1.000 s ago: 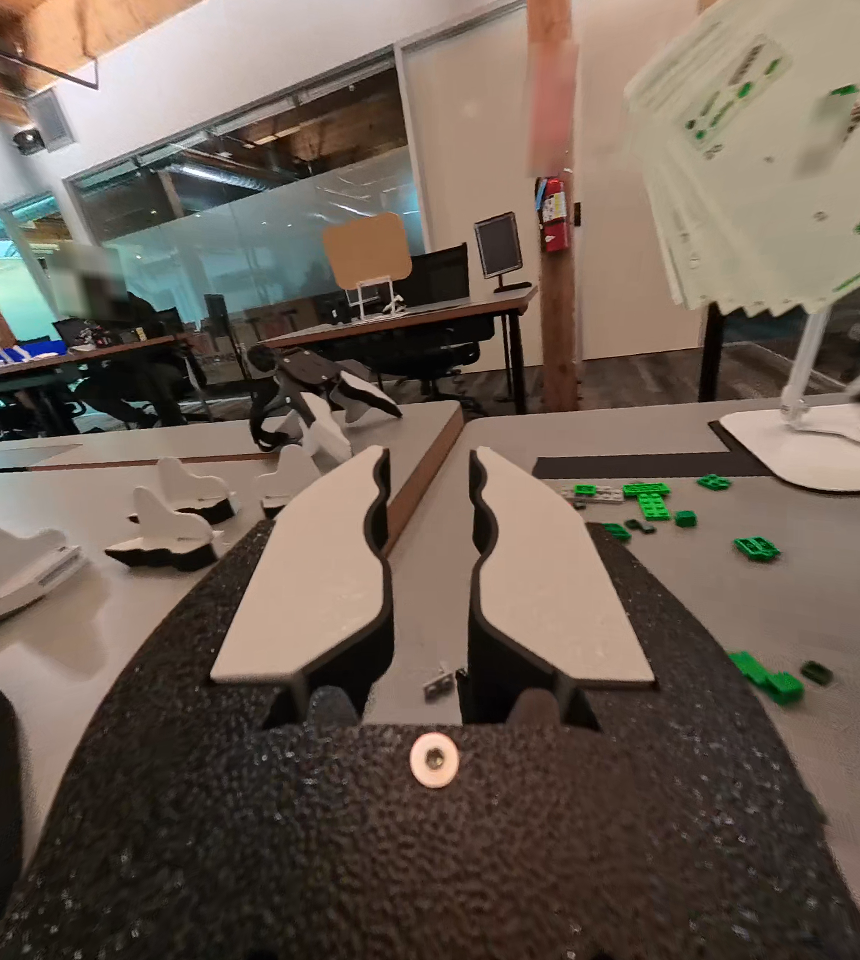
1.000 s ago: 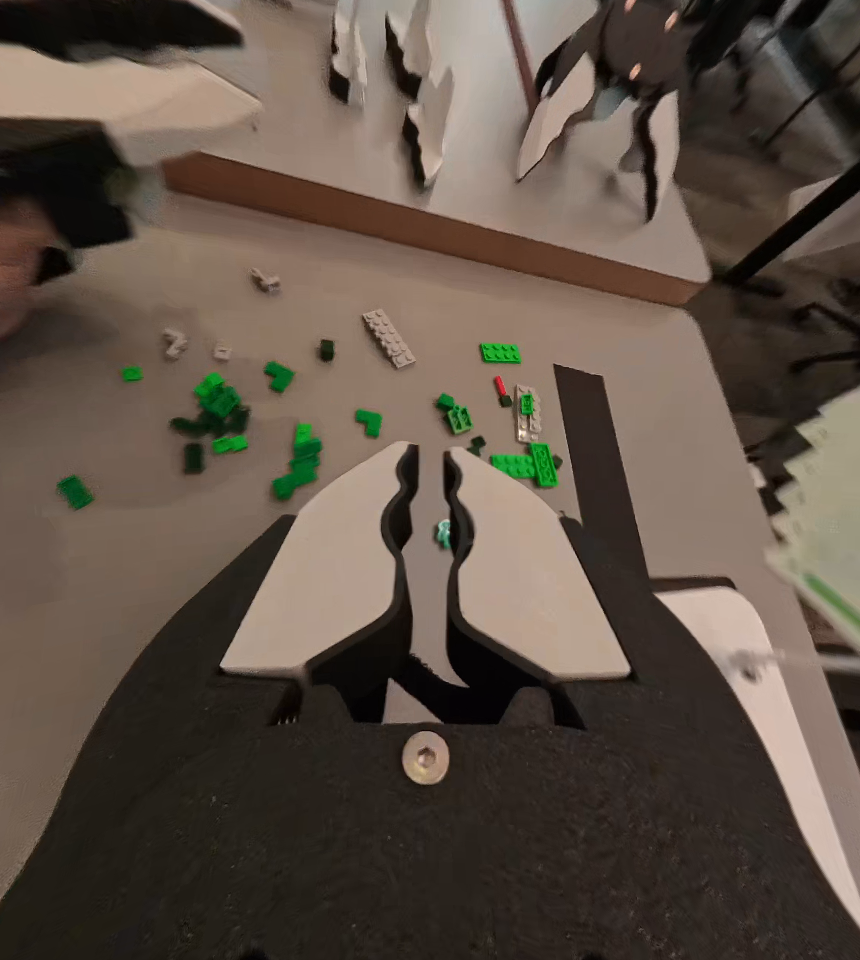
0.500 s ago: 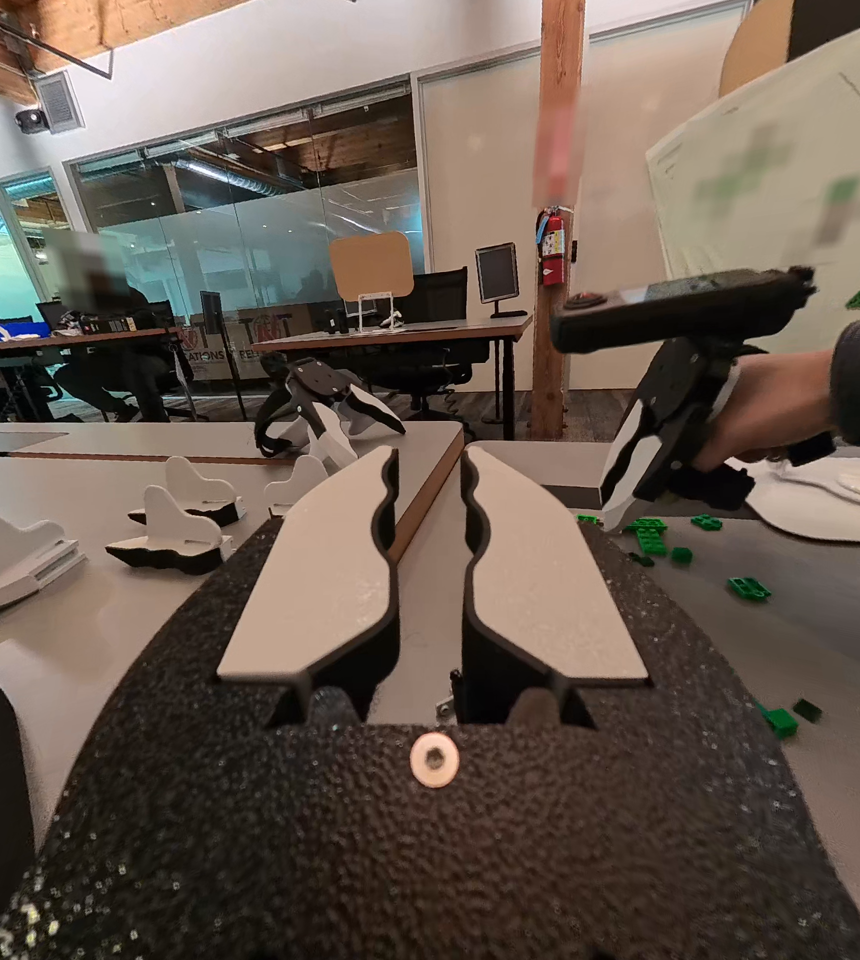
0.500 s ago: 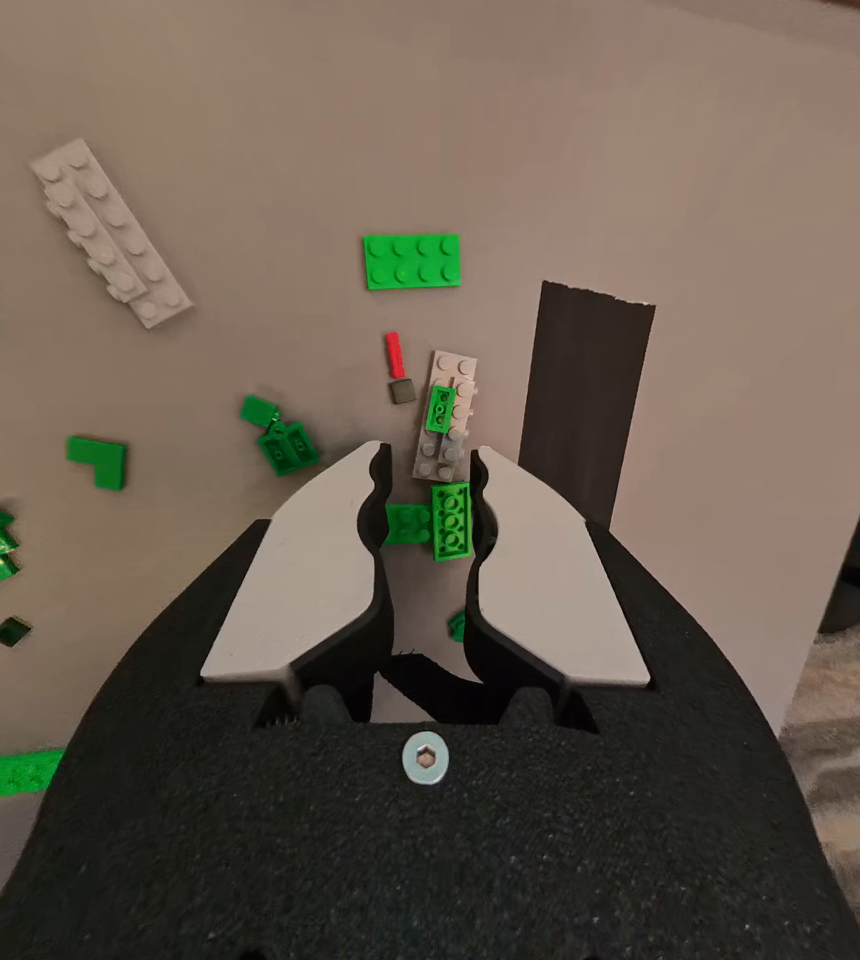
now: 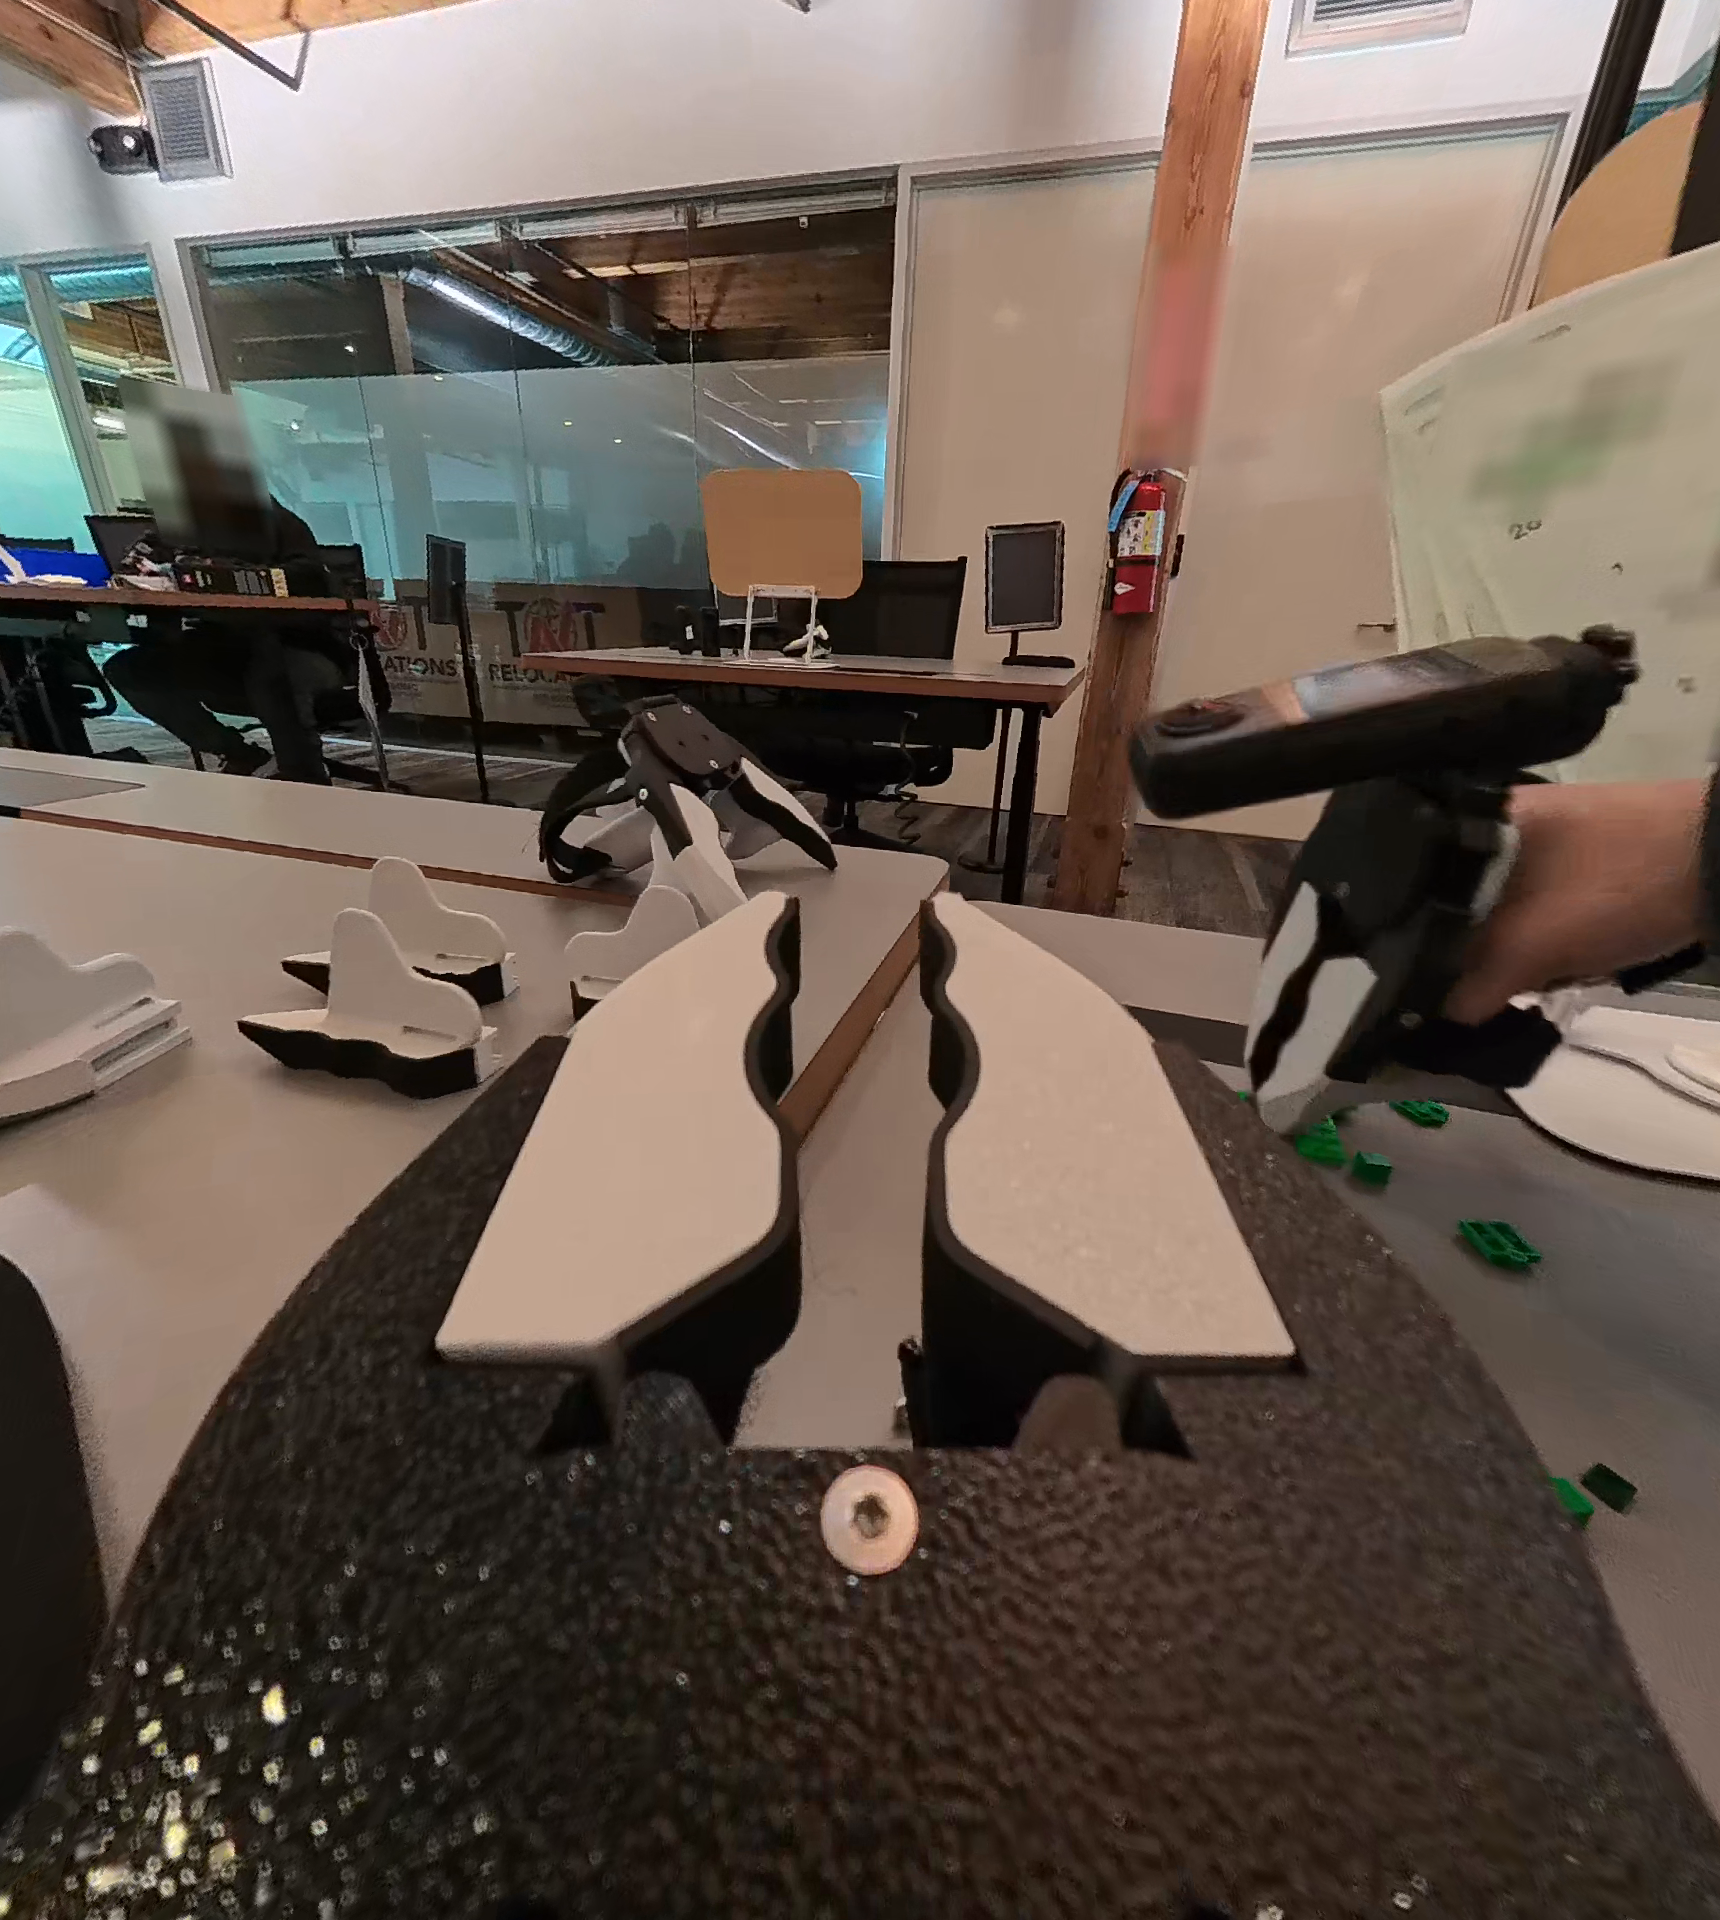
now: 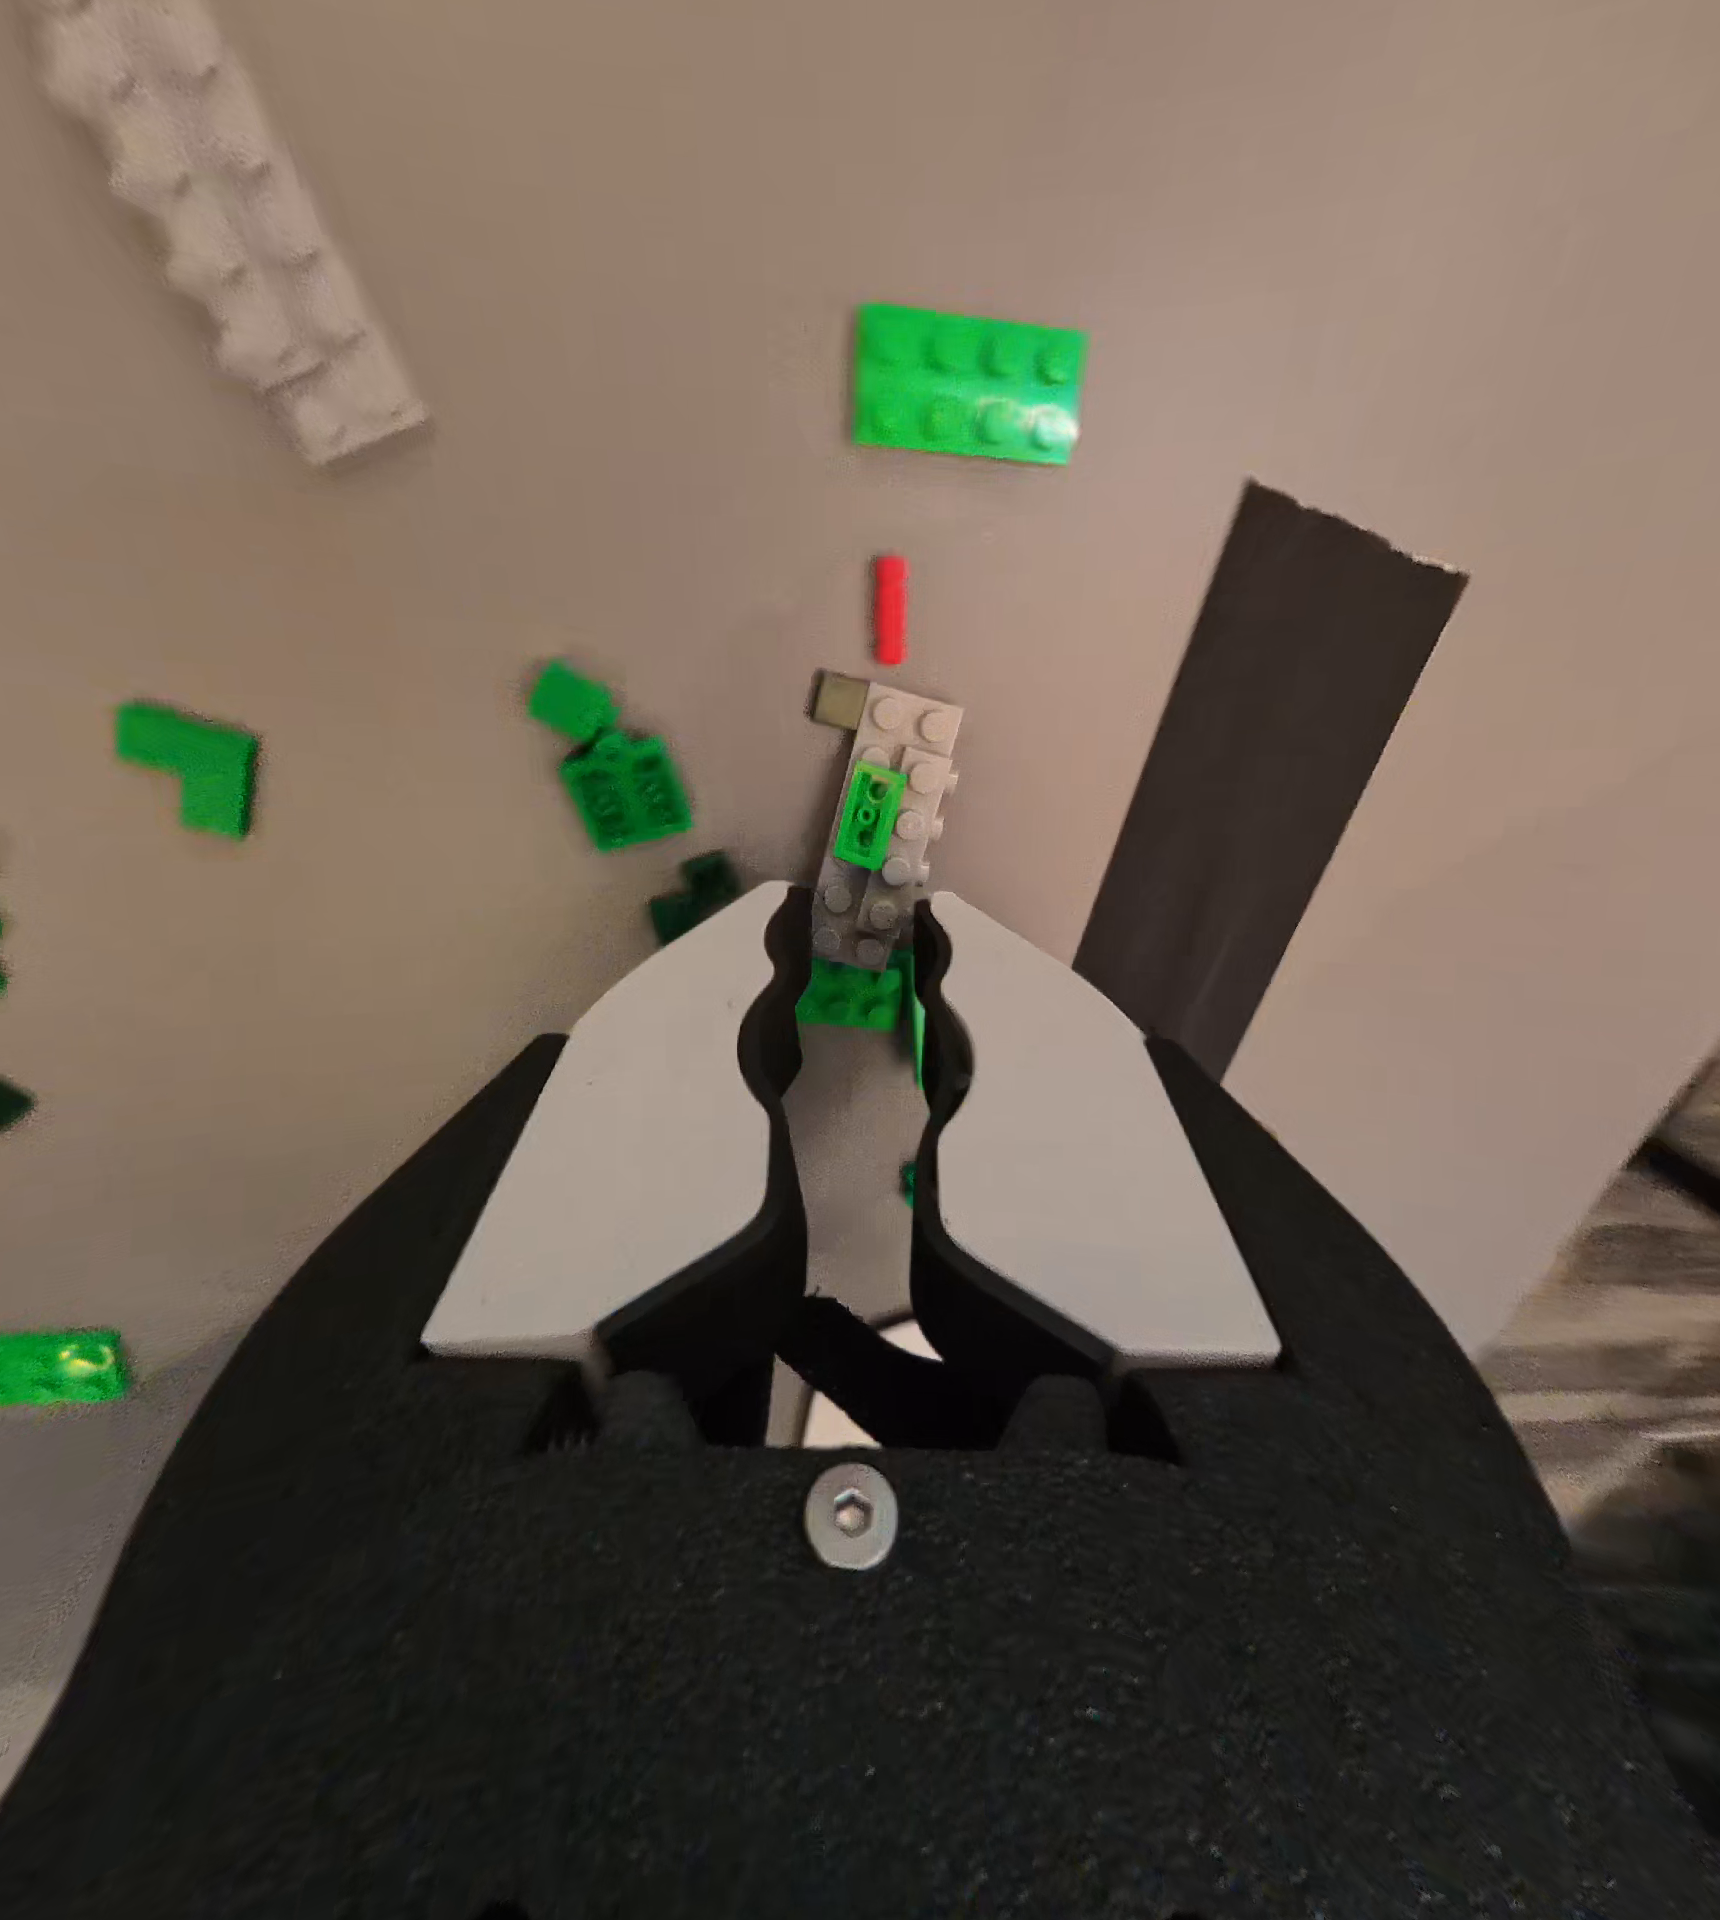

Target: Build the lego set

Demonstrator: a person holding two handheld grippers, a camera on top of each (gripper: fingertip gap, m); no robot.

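Observation:
A small grey plate assembly (image 6: 897, 800) with a little green piece (image 6: 868, 821) on top lies flat on the grey table. My right gripper (image 6: 854, 906) points down at it, jaws narrowly apart, and the tips straddle its near end. A green plate (image 6: 851, 997) lies under the gap. In the left wrist view the right gripper (image 5: 1287, 1107) touches down among green pieces (image 5: 1318, 1143). My left gripper (image 5: 856, 904) is open and empty, level above the table, to the left of the pieces.
Around the assembly lie a green 2x4 plate (image 6: 970, 384), a red bar (image 6: 890, 608), a long white plate (image 6: 232, 239), a green L piece (image 6: 196, 764) and black tape (image 6: 1271, 769). An instruction booklet (image 5: 1604, 499) stands at right. Spare gripper fingers (image 5: 378, 997) lie at left. Left tips to right tips: about 25 cm.
My right gripper came down from high above the pile to the grey assembly, and its jaws narrowed around it. My left gripper stayed open and tilted up a little.

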